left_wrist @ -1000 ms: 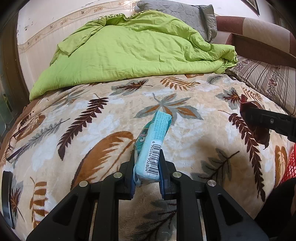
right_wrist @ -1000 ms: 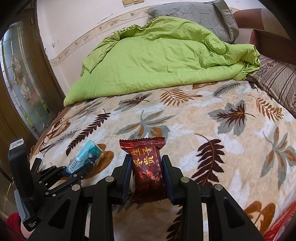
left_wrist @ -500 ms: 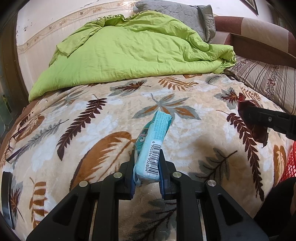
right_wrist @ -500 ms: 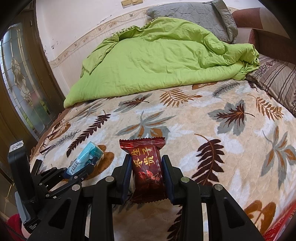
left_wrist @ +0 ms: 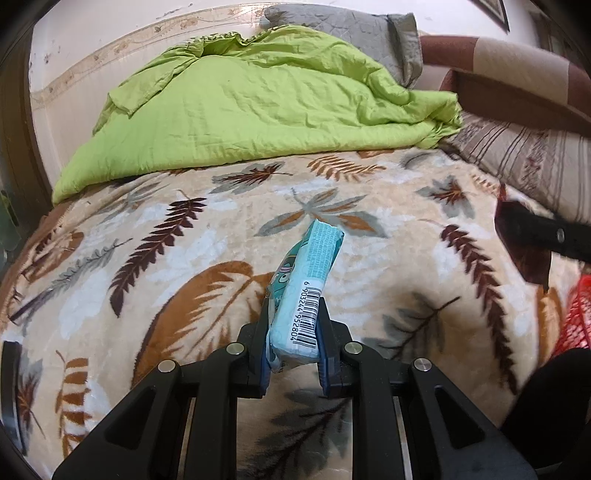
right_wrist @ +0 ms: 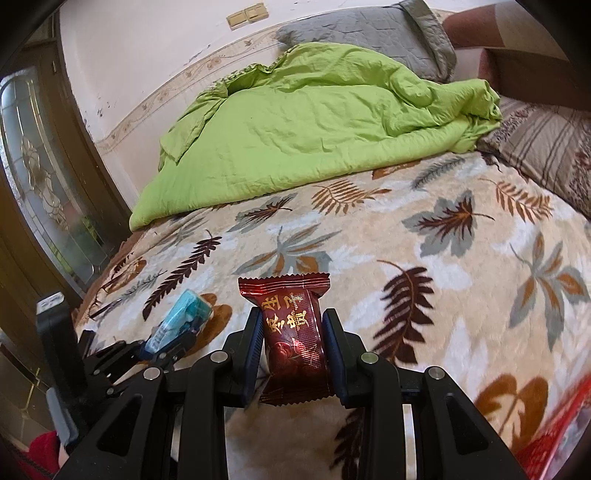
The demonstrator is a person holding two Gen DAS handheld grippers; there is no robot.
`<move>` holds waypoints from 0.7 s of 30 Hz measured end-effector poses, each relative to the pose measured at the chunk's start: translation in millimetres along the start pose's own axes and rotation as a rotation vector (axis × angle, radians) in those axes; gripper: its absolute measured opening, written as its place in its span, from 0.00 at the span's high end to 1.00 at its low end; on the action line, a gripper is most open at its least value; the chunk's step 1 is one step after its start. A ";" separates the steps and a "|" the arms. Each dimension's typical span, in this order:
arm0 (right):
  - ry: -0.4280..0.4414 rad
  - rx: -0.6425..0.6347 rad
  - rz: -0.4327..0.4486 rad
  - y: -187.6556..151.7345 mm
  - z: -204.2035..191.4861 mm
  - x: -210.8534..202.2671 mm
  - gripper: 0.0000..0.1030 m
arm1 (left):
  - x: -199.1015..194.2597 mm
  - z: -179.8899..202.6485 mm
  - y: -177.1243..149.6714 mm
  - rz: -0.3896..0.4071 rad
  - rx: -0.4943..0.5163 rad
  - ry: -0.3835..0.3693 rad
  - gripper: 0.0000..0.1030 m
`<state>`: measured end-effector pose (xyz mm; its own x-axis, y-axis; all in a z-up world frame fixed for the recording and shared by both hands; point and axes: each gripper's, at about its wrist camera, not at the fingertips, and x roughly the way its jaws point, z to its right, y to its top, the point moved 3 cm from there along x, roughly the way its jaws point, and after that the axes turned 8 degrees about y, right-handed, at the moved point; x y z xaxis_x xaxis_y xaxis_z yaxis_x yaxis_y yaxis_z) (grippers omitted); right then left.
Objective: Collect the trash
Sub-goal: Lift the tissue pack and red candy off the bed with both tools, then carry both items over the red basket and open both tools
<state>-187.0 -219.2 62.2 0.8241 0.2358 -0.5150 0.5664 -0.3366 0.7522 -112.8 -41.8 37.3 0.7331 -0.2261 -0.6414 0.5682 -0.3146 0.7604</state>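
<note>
Both hands are loaded over the bed. The left gripper (left_wrist: 293, 338) is clamped narrow on a light blue tissue pack (left_wrist: 306, 291), barcode side up, its far end poking out toward twelve o'clock above the leaf-print blanket (left_wrist: 177, 258). The pack sits pinched between the two blue-edged pads and held clear of the blanket.

Over in the right wrist view, the right gripper (right_wrist: 293, 352) is squeezed onto a dark red snack wrapper (right_wrist: 291, 332) with gold lettering, its crimped top edge standing up past the fingertips. From there the left gripper and its blue pack show at about nine o'clock, low and near the bed's edge. In the left wrist view the red wrapper shows at three o'clock, well apart from the tissue pack.

Beyond both, at twelve o'clock, a rumpled green quilt (left_wrist: 251, 107) lies heaped across the far end of the bed, with a grey pillow (left_wrist: 347, 33) behind it against the wall and a striped pillow (left_wrist: 524, 162) off at two o'clock. A red mesh basket (left_wrist: 576, 314) peeks in at the right edge, around four o'clock.
</note>
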 end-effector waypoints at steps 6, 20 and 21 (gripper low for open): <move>-0.016 0.019 0.032 -9.1 5.1 -47.7 0.66 | -22.8 12.3 5.9 0.029 0.026 -0.134 0.82; -0.209 0.223 0.177 -31.7 99.7 -200.5 0.66 | -105.1 134.8 40.4 0.063 0.187 -0.473 0.82; -0.223 0.238 0.186 -35.4 106.9 -210.5 0.66 | -110.2 150.4 43.2 0.059 0.216 -0.511 0.82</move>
<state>-380.1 -354.4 100.1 0.8787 -0.0453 -0.4752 0.3702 -0.5638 0.7383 -225.2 -169.1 125.4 0.4565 -0.6499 -0.6076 0.4027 -0.4580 0.7925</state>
